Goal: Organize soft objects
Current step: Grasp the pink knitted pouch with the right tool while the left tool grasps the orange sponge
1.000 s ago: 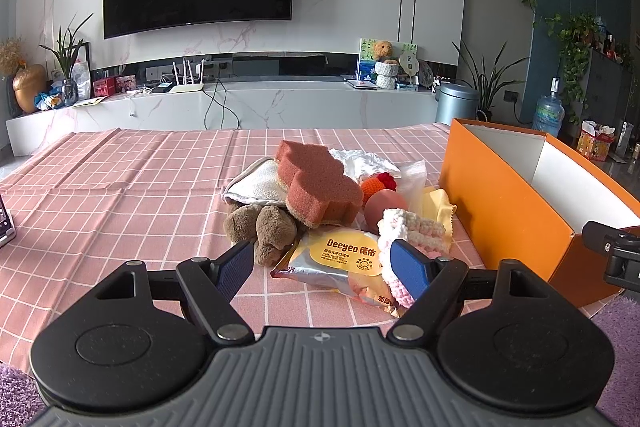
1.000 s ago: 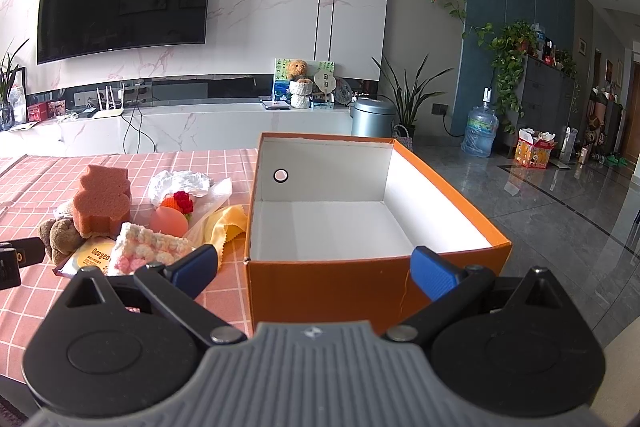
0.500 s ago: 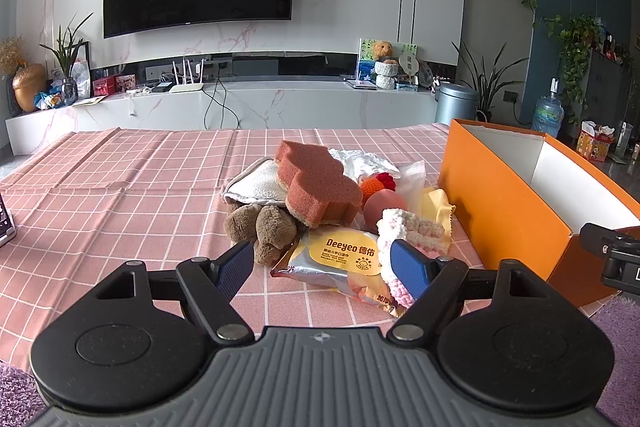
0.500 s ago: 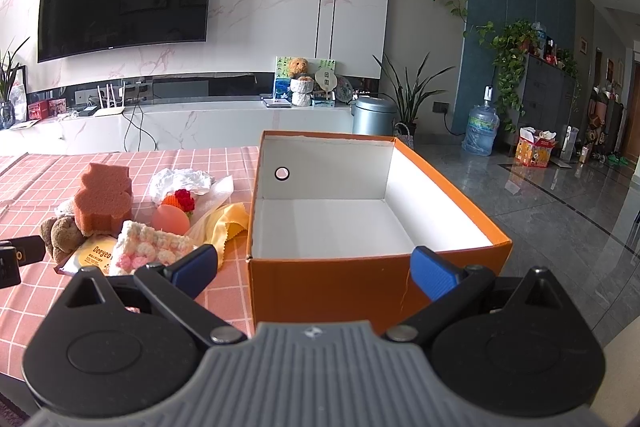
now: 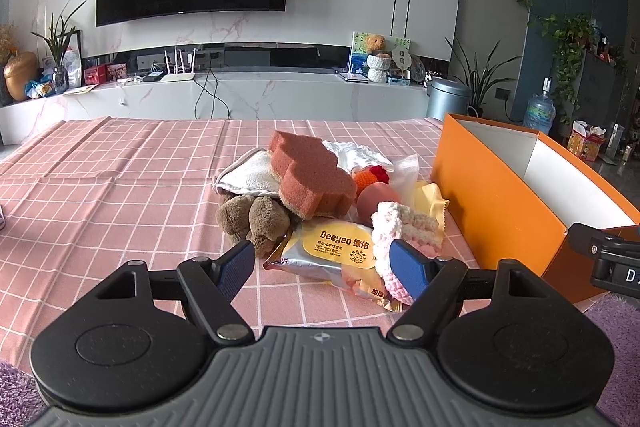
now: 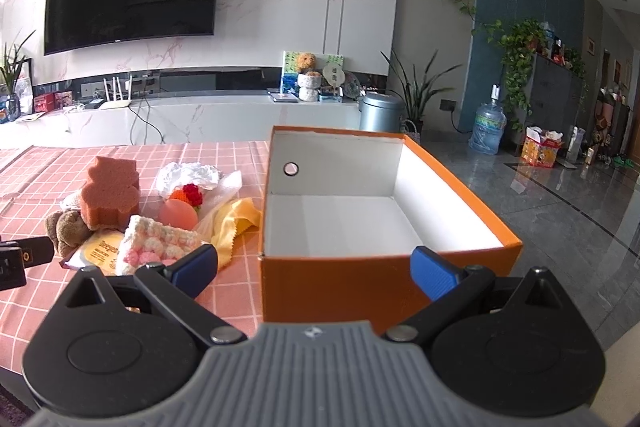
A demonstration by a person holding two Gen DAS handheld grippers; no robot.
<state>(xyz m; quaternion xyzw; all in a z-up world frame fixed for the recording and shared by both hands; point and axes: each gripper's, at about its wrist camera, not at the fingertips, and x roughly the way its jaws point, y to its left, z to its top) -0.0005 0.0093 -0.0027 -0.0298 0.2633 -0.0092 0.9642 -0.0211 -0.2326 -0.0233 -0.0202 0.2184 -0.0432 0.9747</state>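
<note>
A pile of soft objects lies on the pink checked tablecloth (image 5: 120, 179): an orange bear-shaped sponge (image 5: 310, 177), a brown plush toy (image 5: 256, 217), a white cloth (image 5: 250, 175), a Deeyeo wipes packet (image 5: 336, 251), a pink-and-white knitted piece (image 5: 404, 227), a pink ball (image 5: 376, 197) and a yellow cloth (image 5: 430, 197). My left gripper (image 5: 322, 265) is open and empty just in front of the pile. An empty orange box (image 6: 360, 211) stands right of the pile. My right gripper (image 6: 314, 267) is open and empty in front of the box. The sponge (image 6: 110, 193) also shows in the right wrist view.
A crocheted red-and-orange toy (image 5: 372, 175) and crumpled white plastic (image 5: 356, 155) lie at the back of the pile. The table's front edge meets a purple rug (image 5: 616, 311). A TV wall and a white console stand beyond the table.
</note>
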